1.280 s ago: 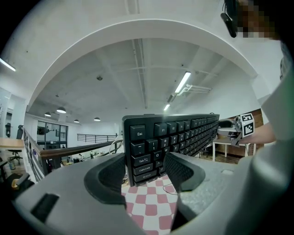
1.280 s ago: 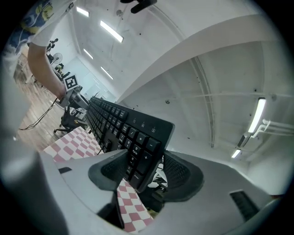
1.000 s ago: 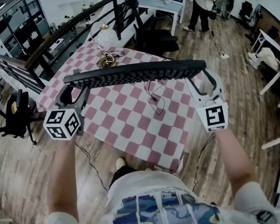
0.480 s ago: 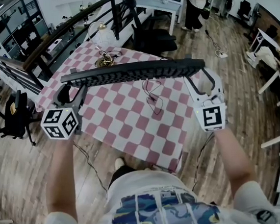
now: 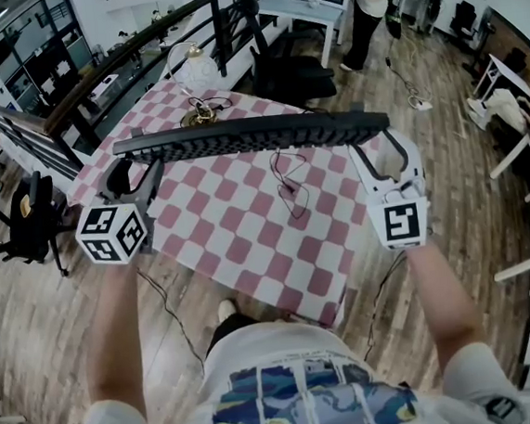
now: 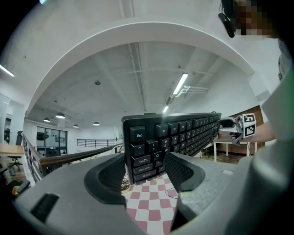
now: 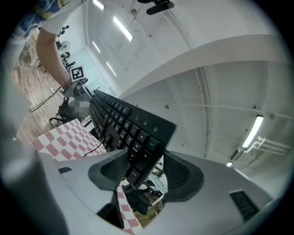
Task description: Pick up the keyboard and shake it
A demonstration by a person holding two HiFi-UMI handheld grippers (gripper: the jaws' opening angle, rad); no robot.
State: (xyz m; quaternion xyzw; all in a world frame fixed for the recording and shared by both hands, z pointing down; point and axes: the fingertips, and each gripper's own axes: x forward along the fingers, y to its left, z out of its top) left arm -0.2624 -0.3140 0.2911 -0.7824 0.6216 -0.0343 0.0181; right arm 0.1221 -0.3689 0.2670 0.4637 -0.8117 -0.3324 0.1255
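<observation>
Hanging in the air above the pink-and-white checked table (image 5: 240, 241), the long black plastic keyboard (image 5: 249, 138) runs from 9 o'clock to 3 o'clock in the head view. The left gripper (image 5: 138, 177) pinches its 9 o'clock end (the end with the Esc key). The right gripper (image 5: 385, 153) pinches its 3 o'clock end. With one gripper at each end, a shake probably needs both hands moving together.

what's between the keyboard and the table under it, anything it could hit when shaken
Nothing visible blocks it. The keyboard is held at each end by the left tool and right tool, clear above the checkered table; only a thin cable lies flat below it.
</observation>
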